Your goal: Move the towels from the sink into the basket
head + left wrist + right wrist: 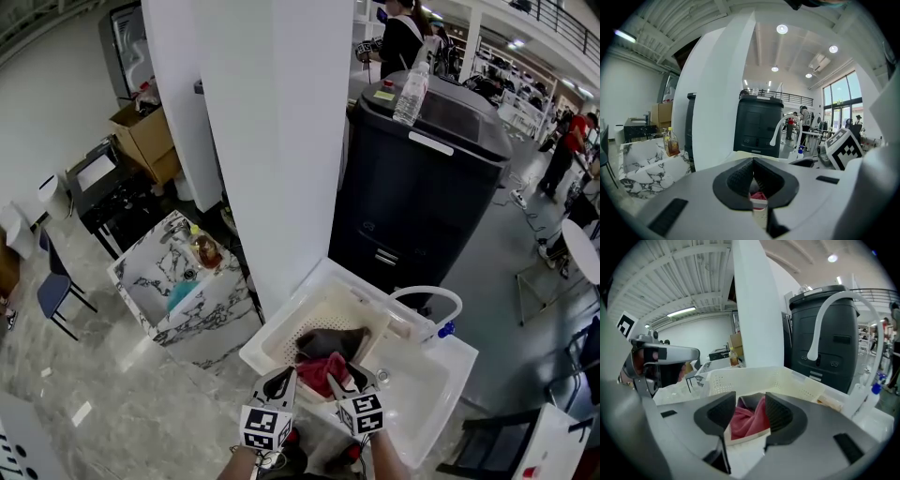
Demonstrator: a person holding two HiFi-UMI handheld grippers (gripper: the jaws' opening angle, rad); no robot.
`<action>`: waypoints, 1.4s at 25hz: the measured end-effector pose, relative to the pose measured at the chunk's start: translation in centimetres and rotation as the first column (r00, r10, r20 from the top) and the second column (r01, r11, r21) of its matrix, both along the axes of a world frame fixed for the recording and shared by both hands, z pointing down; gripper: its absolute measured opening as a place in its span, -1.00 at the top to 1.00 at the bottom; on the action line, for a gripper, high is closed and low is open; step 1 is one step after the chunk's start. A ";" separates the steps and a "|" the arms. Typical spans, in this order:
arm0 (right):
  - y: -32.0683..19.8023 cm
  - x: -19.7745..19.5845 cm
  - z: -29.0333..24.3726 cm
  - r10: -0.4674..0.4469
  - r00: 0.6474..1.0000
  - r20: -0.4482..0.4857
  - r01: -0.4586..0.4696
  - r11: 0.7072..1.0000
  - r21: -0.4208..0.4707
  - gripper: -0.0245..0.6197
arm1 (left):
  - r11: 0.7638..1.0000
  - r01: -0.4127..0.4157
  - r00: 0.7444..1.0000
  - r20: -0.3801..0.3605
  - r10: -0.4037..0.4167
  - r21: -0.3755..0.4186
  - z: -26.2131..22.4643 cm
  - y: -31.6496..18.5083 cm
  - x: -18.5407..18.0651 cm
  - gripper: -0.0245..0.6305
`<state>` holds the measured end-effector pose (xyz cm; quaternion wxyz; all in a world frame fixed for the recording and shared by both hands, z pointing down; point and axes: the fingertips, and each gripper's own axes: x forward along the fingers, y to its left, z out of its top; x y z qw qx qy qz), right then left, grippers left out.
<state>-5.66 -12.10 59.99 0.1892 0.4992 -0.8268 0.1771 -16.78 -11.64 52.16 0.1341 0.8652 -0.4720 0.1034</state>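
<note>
Two grippers: left gripper [277,382], right gripper [338,381]. Two towels — a red towel [319,370] and a dark towel [331,342]. One basket [285,339], one faucet [427,294]. Two bottles — clear bottle [411,89], amber bottle [205,249].

A white pillar [253,141] stands ahead, a black cabinet [422,187] just right of it. A clear bottle [411,89] stands on top.

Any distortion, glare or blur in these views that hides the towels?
Head view: sharp and evenly lit; the pillar leans from the wide lens; the red towel is clear. Left gripper view: heavy fisheye, dark corners, ceiling lights glaring slightly. Right gripper view: same fisheye, faucet looms large, red towel reasonably sharp.
</note>
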 end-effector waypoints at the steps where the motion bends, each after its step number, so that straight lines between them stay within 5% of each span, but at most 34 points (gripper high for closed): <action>1: -0.2 0.1 -0.4 0.015 1.000 0.004 -0.015 1.000 0.021 0.29 | 1.000 -0.006 1.000 -0.002 0.006 0.003 -0.1 -0.1 0.0 0.91; 13: -0.1 2.4 -5.0 0.173 0.985 0.011 -0.173 0.975 0.141 0.25 | 0.988 -0.143 0.989 -0.024 0.145 0.062 -2.1 -1.2 1.3 0.91; 18: 1.2 5.6 -7.9 0.285 0.958 0.031 -0.285 0.933 0.222 0.27 | 0.966 -0.235 0.970 -0.032 0.239 0.104 -3.6 -1.2 3.6 0.91; 24: 4.8 10.1 -11.9 0.417 0.908 0.047 -0.409 0.854 0.321 0.58 | 0.939 -0.317 0.945 -0.041 0.325 0.137 -5.2 -0.2 6.7 0.91; 35: 13.7 16.0 -15.4 0.547 0.836 0.036 -0.515 0.762 0.394 0.77 | 0.895 -0.412 0.905 -0.036 0.423 0.170 -7.3 5.2 12.2 0.91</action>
